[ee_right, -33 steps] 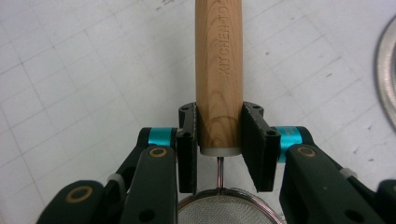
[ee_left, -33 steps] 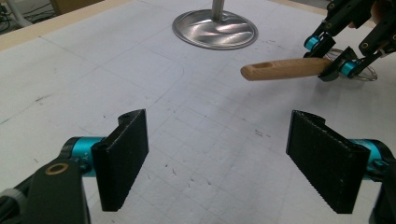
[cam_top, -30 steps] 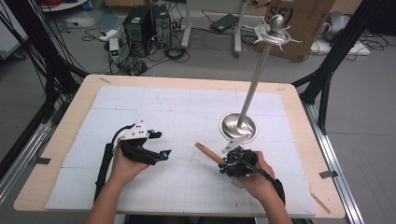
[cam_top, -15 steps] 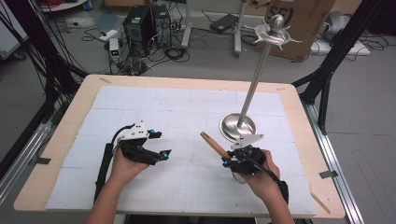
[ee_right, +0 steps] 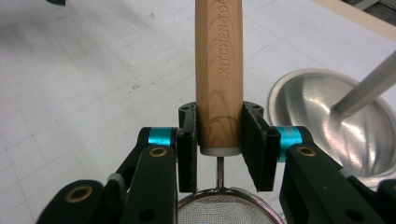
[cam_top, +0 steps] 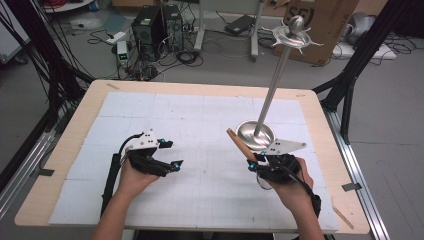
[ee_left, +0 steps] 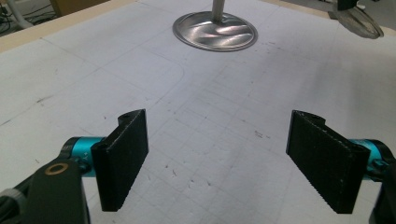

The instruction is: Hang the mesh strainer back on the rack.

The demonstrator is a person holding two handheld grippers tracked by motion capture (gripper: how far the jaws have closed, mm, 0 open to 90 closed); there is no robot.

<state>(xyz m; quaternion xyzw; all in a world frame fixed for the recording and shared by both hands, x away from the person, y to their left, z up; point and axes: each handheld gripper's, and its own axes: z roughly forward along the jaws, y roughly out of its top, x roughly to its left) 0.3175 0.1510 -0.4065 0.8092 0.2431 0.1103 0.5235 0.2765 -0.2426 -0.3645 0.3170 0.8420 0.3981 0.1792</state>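
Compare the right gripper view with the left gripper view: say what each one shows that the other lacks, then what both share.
Right gripper view: the right gripper shut on a wooden handle stamped with lettering, a wire mesh strainer bowl below its jaws.

Left gripper view: the left gripper, jaws wide apart with nothing between them.

Both: the round metal stand base with its pole, on the white gridded mat.

Bright, even light; soft shadows

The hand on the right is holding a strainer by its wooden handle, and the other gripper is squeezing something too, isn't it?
Not quite. The right gripper does clamp the strainer's wooden handle, but the left gripper squeezes nothing. The left gripper view shows its jaws standing wide apart with only the white table mat between them.
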